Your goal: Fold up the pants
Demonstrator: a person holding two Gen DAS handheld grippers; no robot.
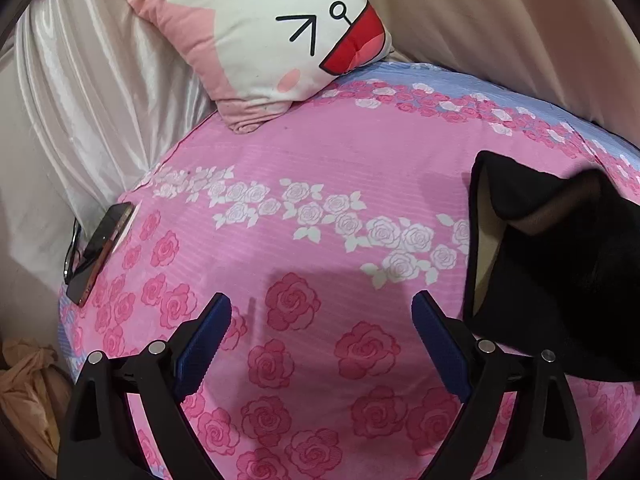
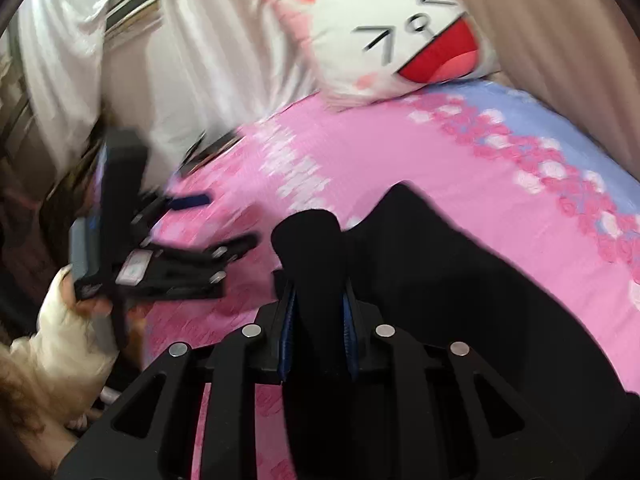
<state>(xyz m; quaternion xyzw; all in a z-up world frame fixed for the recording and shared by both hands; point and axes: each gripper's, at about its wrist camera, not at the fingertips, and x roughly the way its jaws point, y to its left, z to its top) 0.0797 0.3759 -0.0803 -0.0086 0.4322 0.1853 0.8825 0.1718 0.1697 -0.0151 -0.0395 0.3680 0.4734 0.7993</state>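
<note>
— Where are the black pants (image 2: 440,280) just now?

— On the pink rose-print bedspread (image 1: 320,152), on the side away from the phone. The right gripper (image 2: 316,320) has a bunched roll of them pinched between its blue pads (image 2: 289,320), and that fold stands up above the fingers. The rest of the cloth trails off onto the bedspread.

— And the other one?

— The left gripper (image 1: 322,320) hangs over the bedspread with its jaws spread wide and only roses showing between them. The pants (image 1: 552,264) are just beside its right finger, lifted into a peak, with a pale lining showing along the near edge. I can't tell whether the cloth touches that finger.

— Can you see it from the right side?

— Blurred, but yes: the left gripper (image 2: 224,232) sits toward the bedspread's edge, apart from the pants, held by a hand in a cream sleeve (image 2: 64,332).

— What else is on the bedspread?

— A rabbit-face cushion (image 1: 272,40) at the far end, leaning against the satin curtain (image 1: 88,92). A dark smartphone (image 1: 100,252) lies at the edge by the curtain, with what looks like a pair of glasses (image 1: 74,248) tucked beneath it.
</note>
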